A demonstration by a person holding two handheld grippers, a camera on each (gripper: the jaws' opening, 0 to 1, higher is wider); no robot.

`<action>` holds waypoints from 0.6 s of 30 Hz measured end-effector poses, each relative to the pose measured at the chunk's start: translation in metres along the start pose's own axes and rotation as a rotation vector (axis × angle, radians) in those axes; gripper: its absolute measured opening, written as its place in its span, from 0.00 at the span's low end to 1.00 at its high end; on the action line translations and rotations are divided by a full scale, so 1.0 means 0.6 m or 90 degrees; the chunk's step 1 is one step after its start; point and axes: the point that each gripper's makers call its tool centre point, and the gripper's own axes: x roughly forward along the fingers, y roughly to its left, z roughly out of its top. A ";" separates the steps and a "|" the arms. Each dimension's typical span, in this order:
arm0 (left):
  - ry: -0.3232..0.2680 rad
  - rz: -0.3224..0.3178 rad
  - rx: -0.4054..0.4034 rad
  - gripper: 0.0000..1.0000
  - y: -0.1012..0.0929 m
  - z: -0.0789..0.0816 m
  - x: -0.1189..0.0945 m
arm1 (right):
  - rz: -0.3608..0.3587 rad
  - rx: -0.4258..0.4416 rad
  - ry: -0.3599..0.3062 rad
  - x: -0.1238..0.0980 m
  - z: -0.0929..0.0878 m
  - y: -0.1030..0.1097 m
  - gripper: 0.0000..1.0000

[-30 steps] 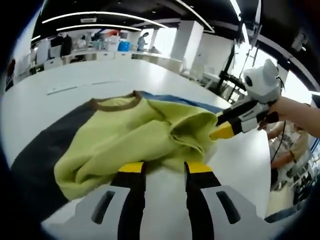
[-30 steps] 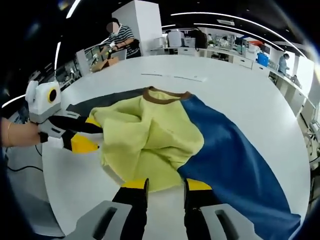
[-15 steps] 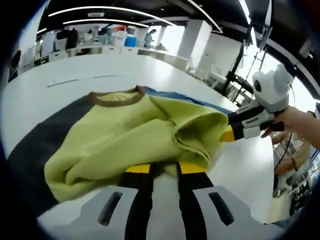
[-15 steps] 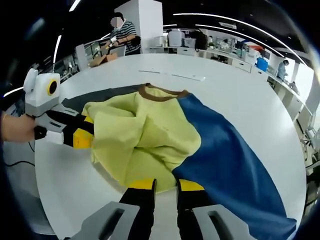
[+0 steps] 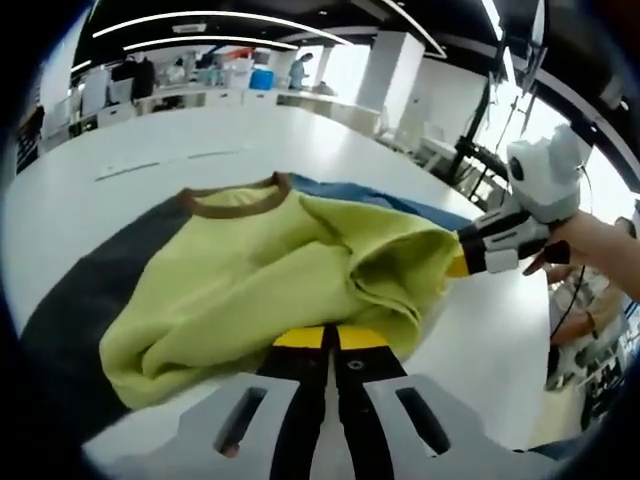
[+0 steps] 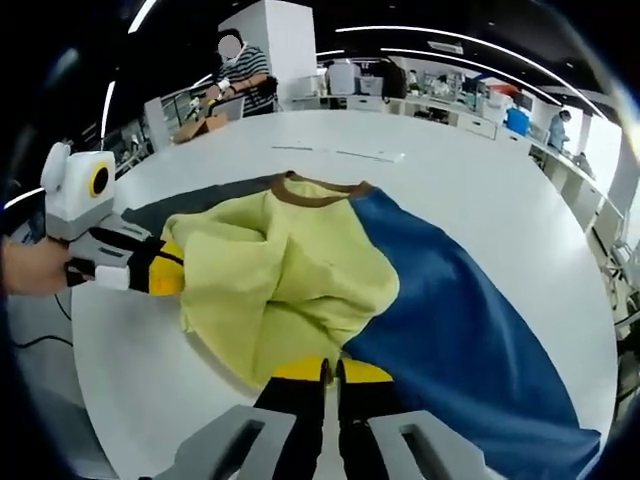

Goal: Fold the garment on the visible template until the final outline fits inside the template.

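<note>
A yellow-green garment [image 5: 270, 270] with a brown collar [image 5: 235, 206] lies bunched on a flat template, dark grey [image 5: 70, 300] on one side and blue [image 5: 400, 205] on the other. My left gripper [image 5: 330, 338] is shut on the garment's near edge. The right gripper [image 5: 458, 264] comes in from the right, pinching a corner of the cloth. In the right gripper view the garment [image 6: 290, 270] covers the join between the grey part [image 6: 190, 205] and the blue part [image 6: 470, 330]. My right gripper [image 6: 328, 372] is shut on its hem, and the left gripper [image 6: 168, 276] clamps the cloth's left side.
The template rests on a large white table [image 6: 480, 190] with its rounded edge close to both grippers. Thin marks [image 6: 340, 153] lie on the table beyond the collar. A person in a striped shirt [image 6: 245, 85] stands at a far bench. A hand [image 5: 600, 250] holds the right gripper.
Both grippers have gone from open to shut, closing on the garment's edges. The cloth has pulled in slightly between them.
</note>
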 end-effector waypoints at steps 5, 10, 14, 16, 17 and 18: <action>-0.020 -0.011 -0.015 0.00 -0.002 0.018 -0.019 | 0.014 -0.004 -0.005 -0.013 0.007 0.012 0.00; -0.041 -0.019 -0.018 0.00 -0.007 0.039 -0.045 | 0.019 -0.017 -0.015 -0.032 0.023 0.023 0.00; -0.052 -0.018 -0.027 0.00 -0.005 0.050 -0.067 | 0.020 -0.032 -0.017 -0.047 0.030 0.034 0.00; -0.056 -0.017 -0.027 0.00 -0.004 0.053 -0.076 | 0.020 -0.034 -0.017 -0.053 0.031 0.036 0.00; -0.057 -0.016 -0.028 0.00 -0.003 0.053 -0.080 | 0.019 -0.034 -0.018 -0.059 0.032 0.037 0.00; -0.058 -0.016 -0.030 0.00 -0.002 0.054 -0.085 | 0.019 -0.034 -0.019 -0.063 0.033 0.039 0.00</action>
